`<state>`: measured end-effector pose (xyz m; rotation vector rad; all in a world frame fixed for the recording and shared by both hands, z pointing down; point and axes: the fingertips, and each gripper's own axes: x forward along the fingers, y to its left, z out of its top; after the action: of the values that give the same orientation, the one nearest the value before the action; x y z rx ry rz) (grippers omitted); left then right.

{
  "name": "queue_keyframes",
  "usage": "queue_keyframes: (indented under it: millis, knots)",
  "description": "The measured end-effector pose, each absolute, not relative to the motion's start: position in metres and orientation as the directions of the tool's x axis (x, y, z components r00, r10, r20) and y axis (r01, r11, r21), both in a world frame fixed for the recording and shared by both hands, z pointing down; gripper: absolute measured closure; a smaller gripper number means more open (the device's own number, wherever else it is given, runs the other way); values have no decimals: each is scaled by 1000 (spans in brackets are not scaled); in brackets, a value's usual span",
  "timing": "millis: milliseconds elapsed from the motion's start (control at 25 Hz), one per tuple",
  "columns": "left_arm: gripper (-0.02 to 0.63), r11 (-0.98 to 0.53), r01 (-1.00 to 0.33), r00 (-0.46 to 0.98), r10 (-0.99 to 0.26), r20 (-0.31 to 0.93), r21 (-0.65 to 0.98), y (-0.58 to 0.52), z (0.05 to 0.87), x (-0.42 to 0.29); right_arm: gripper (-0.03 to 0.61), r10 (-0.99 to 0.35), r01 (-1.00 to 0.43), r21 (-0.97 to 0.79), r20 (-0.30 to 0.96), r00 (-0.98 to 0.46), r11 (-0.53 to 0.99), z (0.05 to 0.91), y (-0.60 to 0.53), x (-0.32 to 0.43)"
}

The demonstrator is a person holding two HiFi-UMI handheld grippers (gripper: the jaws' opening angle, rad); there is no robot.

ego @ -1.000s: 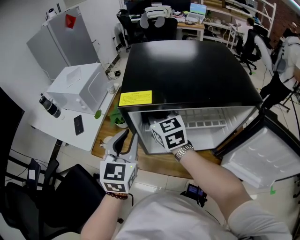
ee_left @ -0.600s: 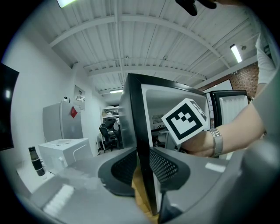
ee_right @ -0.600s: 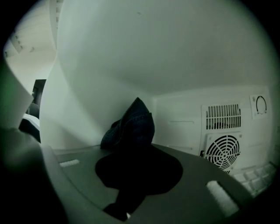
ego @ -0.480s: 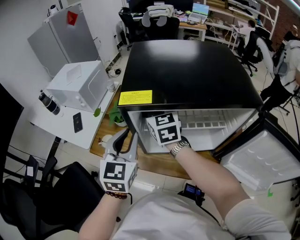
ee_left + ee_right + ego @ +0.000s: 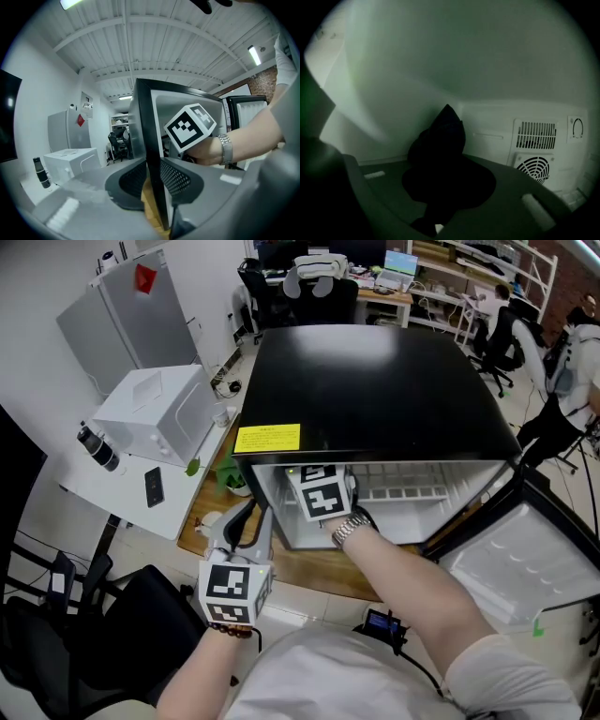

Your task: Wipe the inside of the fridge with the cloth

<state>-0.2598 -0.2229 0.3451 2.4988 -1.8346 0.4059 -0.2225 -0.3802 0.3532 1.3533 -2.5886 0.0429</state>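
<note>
Right gripper (image 5: 445, 190) jaws pinch the dark cloth (image 5: 443, 136) inside the fridge (image 5: 375, 381). Left gripper (image 5: 249, 519) jaws, just closing, clamp the fridge's left front edge.

Fridge (image 5: 375, 381) front open, door (image 5: 525, 568) swung right; inside, right gripper (image 5: 445, 180) with cloth (image 5: 440, 140) crowds left wall (image 5: 384, 93), free room rightward toward vent panel (image 5: 536, 154).

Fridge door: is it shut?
No, the door stands swung open to the right, its white inner side showing.
</note>
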Motion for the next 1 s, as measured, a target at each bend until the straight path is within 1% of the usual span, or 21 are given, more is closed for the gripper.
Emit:
queue_keyframes:
  millis: [720,1000]
  knots:
    - [532,-304,-940,267,-939,218,-156,-224,345,-258,523,-868,-881,65,222,-444,468,354,-417,-182]
    - [531,-302,-940,266,-939,217,-155,-224,345,-259,523,-911,-911,105,158,-380,398,339,-427,-160]
